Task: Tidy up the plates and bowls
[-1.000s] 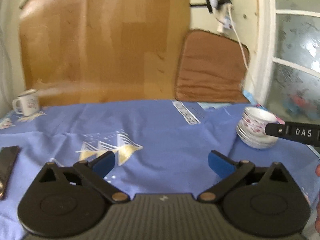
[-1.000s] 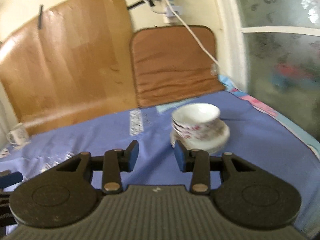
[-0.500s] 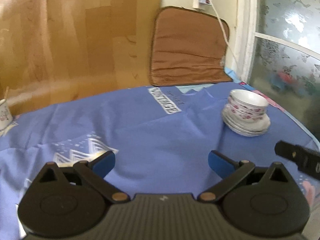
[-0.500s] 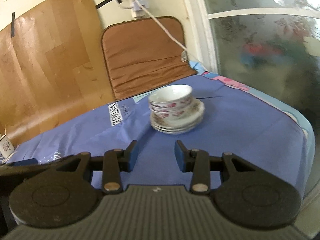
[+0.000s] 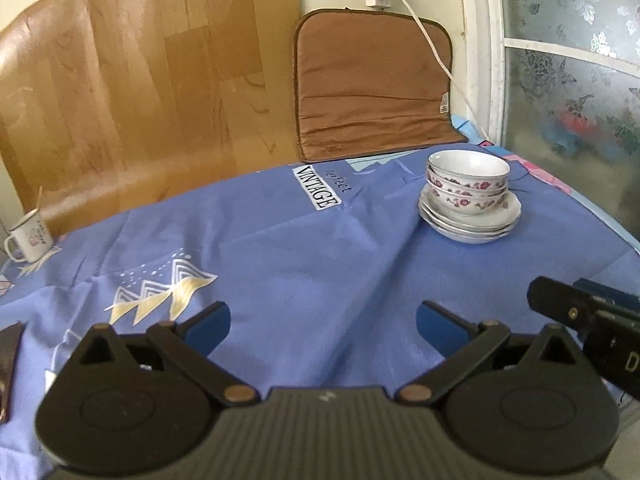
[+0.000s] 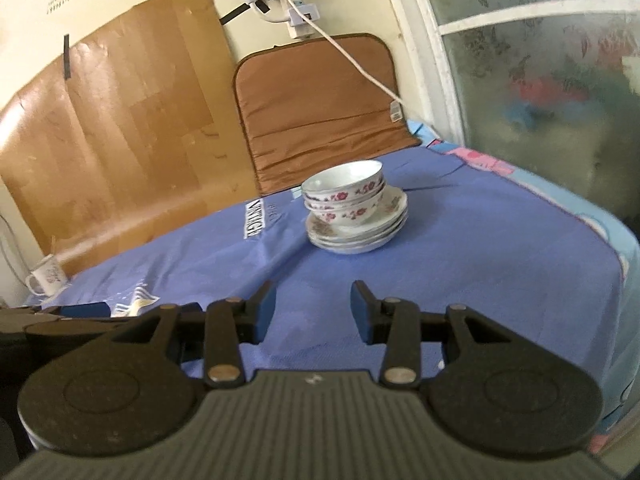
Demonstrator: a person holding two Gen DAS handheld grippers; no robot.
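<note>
A blue cloth [image 5: 304,248] printed "VINTAGE" covered the table across the middle of the frame. A white mug [image 5: 30,236] stood at the far left edge. A wooden board [image 5: 140,80] filled the upper left, with a brown cushion [image 5: 372,84] upright beside it at centre. A white cable [image 5: 436,56] crossed the cushion's upper right corner. Frosted glass [image 5: 572,92] occupied the right.

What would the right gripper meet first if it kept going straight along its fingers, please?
Probably the stacked bowls on the plates, roughly in line beyond the open right gripper; only bare blue cloth lies between.
</note>
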